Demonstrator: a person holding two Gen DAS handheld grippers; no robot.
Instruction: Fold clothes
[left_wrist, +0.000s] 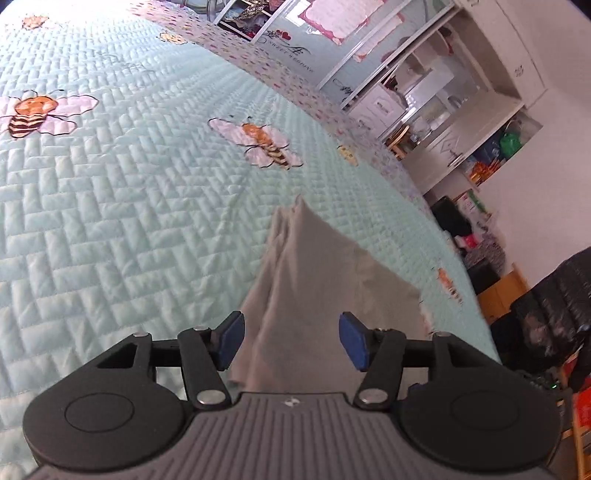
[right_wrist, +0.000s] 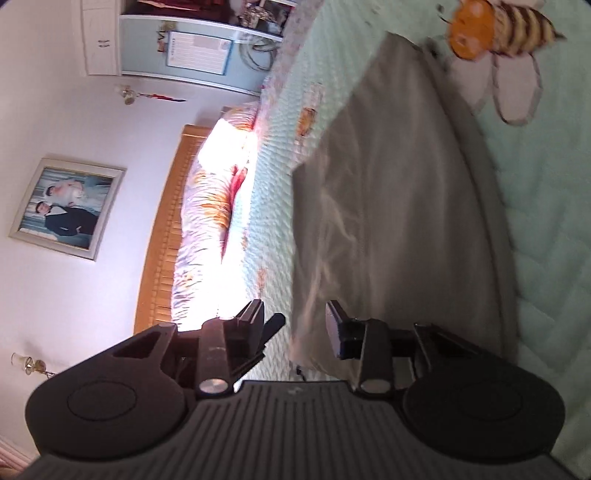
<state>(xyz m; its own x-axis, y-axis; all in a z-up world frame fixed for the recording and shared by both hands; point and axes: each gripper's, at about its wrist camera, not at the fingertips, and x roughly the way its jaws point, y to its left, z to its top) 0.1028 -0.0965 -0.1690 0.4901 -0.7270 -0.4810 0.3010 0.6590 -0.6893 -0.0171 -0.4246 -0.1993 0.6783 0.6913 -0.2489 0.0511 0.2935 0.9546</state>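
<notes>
A folded grey cloth garment (left_wrist: 314, 280) is lying flat on the pale mint quilted bedspread with embroidered bees (left_wrist: 110, 206), near its edge. The left gripper (left_wrist: 291, 341) is hovering over the garment's near end, its blue-padded jaws standing apart and gripping nothing; the cloth is showing beneath the gap, not pinched. The right gripper (right_wrist: 295, 332) (its view rolled sideways and blurred) is sitting at the garment's (right_wrist: 399, 206) edge, jaws partly apart; the fabric is lying beyond them, with nothing clamped.

Plain grey garment (left_wrist: 310, 280) on mint quilted bedspread (left_wrist: 110, 206) with orange-striped bees (left_wrist: 267, 142)
</notes>
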